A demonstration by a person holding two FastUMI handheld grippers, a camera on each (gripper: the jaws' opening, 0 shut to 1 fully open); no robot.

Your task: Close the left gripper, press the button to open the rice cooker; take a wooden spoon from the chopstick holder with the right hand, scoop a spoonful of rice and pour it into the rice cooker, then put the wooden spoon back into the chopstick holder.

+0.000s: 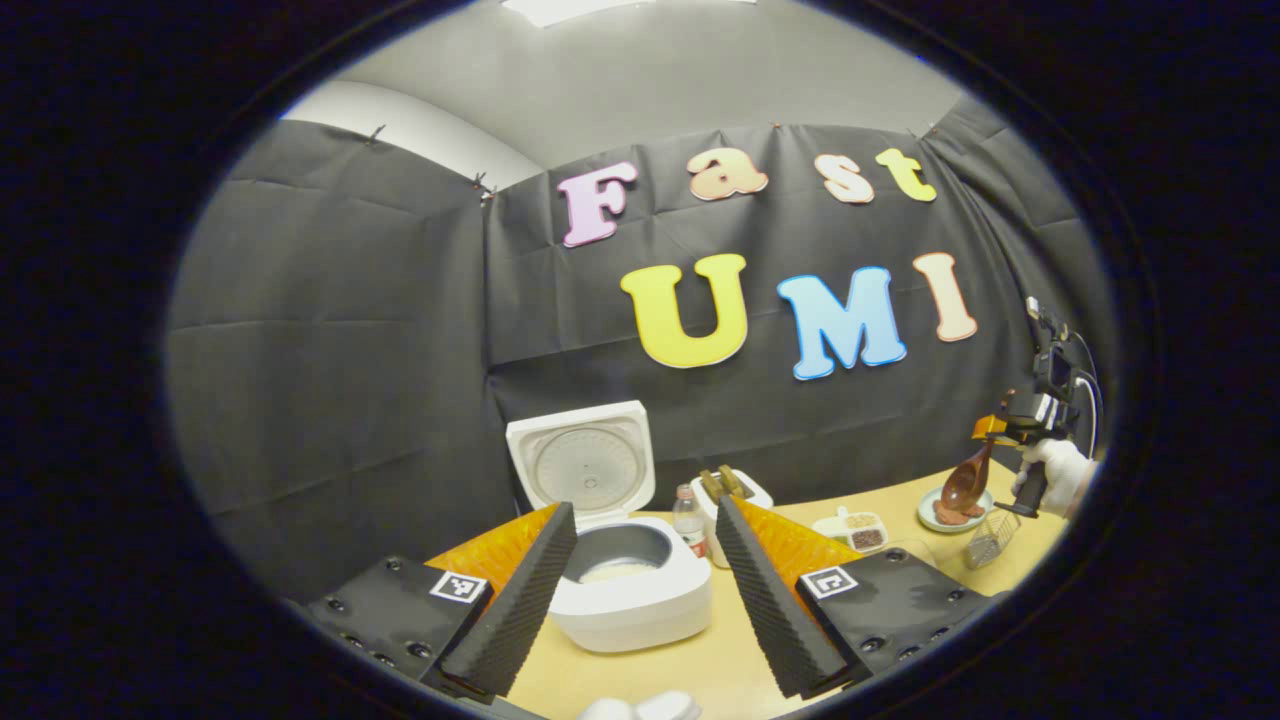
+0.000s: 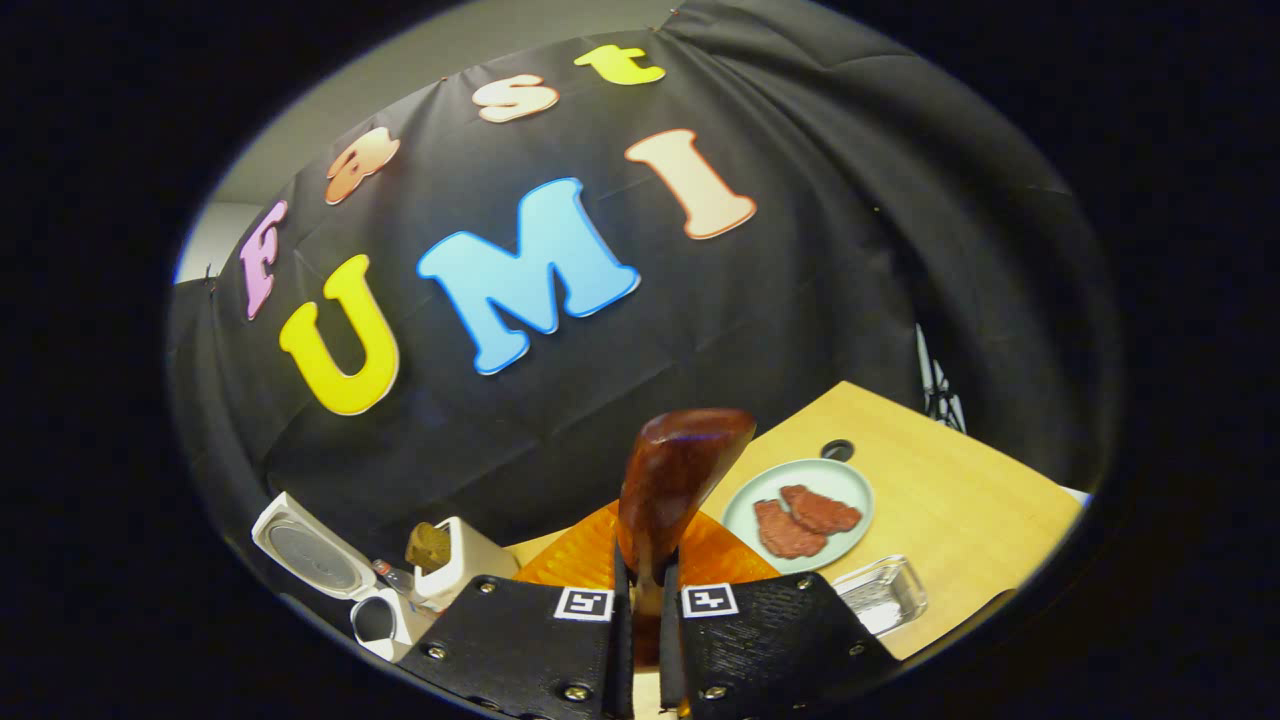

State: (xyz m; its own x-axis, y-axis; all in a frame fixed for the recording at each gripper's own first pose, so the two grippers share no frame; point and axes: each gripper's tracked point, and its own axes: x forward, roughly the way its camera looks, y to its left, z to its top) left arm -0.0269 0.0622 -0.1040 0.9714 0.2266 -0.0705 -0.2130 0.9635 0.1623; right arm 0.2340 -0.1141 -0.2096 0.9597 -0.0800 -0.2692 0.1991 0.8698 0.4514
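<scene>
The right gripper (image 2: 640, 610) clamps the wooden spoon (image 2: 672, 480), bowl pointing up-frame. The rice cooker (image 2: 385, 620), lid up, lies lower left; the clear rice dish (image 2: 880, 597), probably, lower right. The left gripper (image 1: 640, 590) hangs spread.

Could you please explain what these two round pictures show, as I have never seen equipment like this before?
There is no robot: a person holds a hand-held gripper in each hand, each carrying a fisheye camera.

The left gripper view looks past the left hand-held gripper, open, at a white rice cooker with its lid up, on a wooden table. Far right, a gloved hand holds the right hand-held gripper.

The right gripper view looks along the right hand-held gripper, shut on a wooden spoon. Beyond it lie a plate with reddish pieces and a clear tray.
</scene>
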